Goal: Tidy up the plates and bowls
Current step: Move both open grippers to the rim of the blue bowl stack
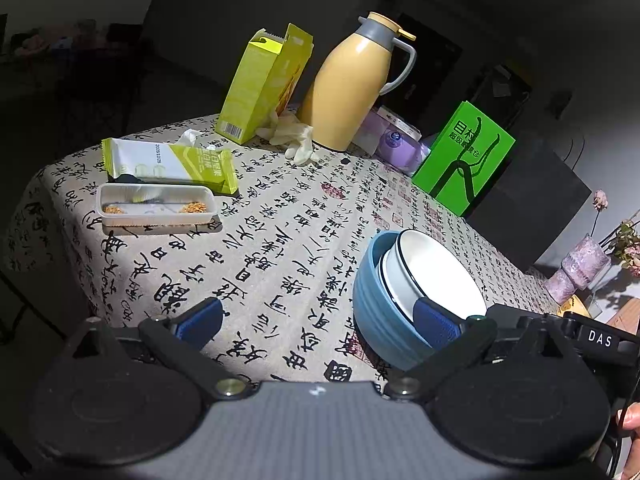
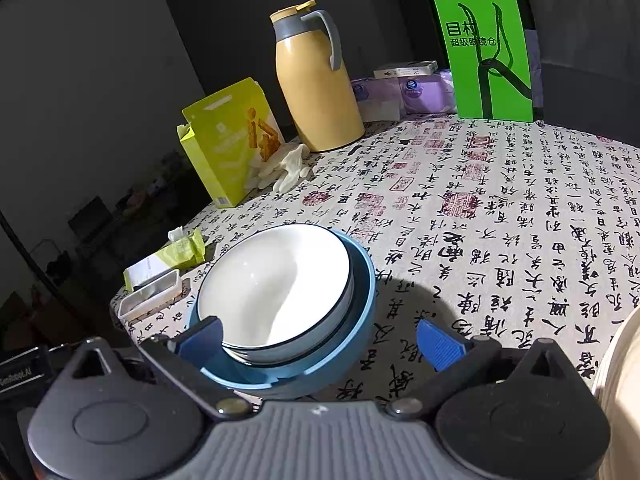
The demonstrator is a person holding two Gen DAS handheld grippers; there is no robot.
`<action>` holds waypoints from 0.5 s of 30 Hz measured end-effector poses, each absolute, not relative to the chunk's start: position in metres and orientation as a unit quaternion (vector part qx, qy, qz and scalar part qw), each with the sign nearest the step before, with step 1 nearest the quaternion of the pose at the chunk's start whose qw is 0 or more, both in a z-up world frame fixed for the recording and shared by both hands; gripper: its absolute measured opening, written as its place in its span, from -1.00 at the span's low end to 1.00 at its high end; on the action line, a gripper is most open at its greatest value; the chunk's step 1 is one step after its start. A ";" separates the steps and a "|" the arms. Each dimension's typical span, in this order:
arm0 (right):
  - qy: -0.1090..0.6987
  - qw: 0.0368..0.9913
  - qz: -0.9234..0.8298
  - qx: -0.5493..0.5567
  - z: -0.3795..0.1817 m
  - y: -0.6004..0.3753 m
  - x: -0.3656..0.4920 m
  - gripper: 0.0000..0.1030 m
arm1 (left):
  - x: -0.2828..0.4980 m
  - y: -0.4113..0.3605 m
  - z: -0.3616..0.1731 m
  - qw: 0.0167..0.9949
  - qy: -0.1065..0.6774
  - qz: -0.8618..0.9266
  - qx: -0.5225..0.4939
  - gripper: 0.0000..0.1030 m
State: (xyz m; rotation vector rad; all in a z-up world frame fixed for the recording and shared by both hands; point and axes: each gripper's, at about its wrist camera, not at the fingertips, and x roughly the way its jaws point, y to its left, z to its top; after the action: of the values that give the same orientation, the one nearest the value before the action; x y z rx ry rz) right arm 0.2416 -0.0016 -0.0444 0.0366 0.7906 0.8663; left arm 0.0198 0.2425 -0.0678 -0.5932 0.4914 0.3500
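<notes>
Blue bowl point(image 2: 352, 344) sits on the calligraphy tablecloth point(image 2: 500, 220) well in front of the yellow jug point(image 2: 316, 92), white bowls point(image 2: 276, 280) nested inside; both the left gripper point(image 1: 318, 322) and the right gripper point(image 2: 318, 338) are spread wide, empty.

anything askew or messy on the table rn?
The white bowl sits tilted inside the blue bowl, pushed toward one side rather than nested flat. The clear plastic tray holds crumbs, with an opened wrapper behind it. A rubber glove lies crumpled by the yellow thermos.
</notes>
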 end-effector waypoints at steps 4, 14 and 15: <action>0.376 0.832 0.407 0.018 -0.044 0.000 0.243 1.00 | 0.020 0.245 -0.068 0.910 0.239 0.170 -0.294 1.00; 0.388 0.827 0.407 0.028 -0.044 0.000 0.249 1.00 | 0.026 0.247 -0.062 0.911 0.236 0.161 -0.296 1.00; 0.388 0.826 0.408 0.027 -0.044 0.000 0.250 1.00 | 0.028 0.247 -0.061 0.912 0.236 0.159 -0.297 1.00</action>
State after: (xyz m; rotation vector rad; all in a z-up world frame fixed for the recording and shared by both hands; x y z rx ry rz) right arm 0.2500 -0.0002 -0.0437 0.0576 0.8245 0.8668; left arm 0.0279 0.2468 -0.0608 -0.6112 0.4860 0.3286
